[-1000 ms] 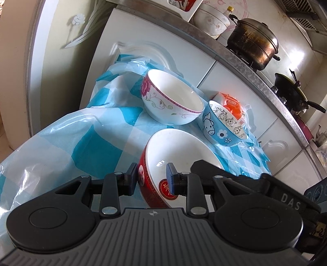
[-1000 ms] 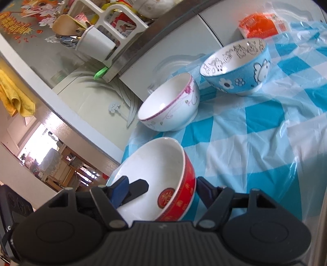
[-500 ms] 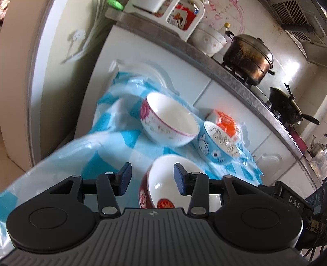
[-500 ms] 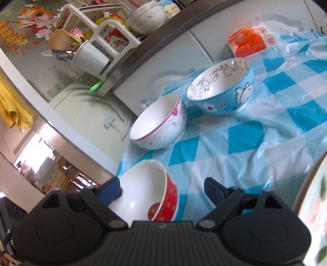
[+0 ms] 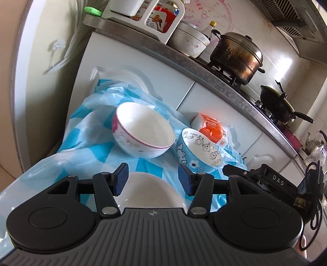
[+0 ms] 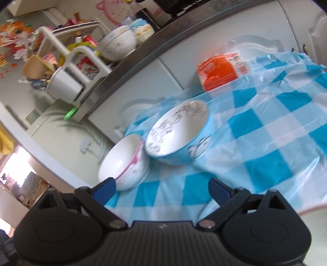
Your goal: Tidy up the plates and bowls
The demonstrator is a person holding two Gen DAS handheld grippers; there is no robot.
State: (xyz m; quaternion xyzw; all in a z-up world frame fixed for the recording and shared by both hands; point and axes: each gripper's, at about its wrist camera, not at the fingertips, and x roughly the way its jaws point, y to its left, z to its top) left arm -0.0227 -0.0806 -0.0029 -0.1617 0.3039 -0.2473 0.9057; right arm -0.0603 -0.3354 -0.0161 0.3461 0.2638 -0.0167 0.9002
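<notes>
Left wrist view: a worktop [image 5: 61,163] covered by a blue-and-white checked plastic sheet [image 5: 98,147] is seen in a kitchen, pushed against white cabinet doors [image 5: 130,69]. Above them, a steel counter [image 5: 204,67] carries a white rack [image 5: 147,18], a pale bowl, a browned pot [image 5: 237,55] and a black wok [image 5: 280,104]. On the sheet a pink-rimmed bowl [image 5: 143,131] is tipped, its mouth facing up and right. Just beside it, a blue cartoon bowl [image 5: 200,149] is tilted the same way, and an orange packet [image 5: 210,131] lies behind it. A white bowl interior [image 5: 151,190] is seen low between the fingers of the left gripper [image 5: 153,180]; the fingers [image 5: 120,180] are opening, roughly half apart, and no contact with the bowl can be made out.

Right wrist view, blurred: the same sheet [image 6: 265,131], cabinets and cluttered counter are shown. The blue bowl [image 6: 179,137] is tipped with its mouth to the upper left, touching the pink-rimmed bowl [image 6: 124,161]. The right gripper [image 6: 161,188] has its fingers [image 6: 220,190] opening wide, with nothing between them.
</notes>
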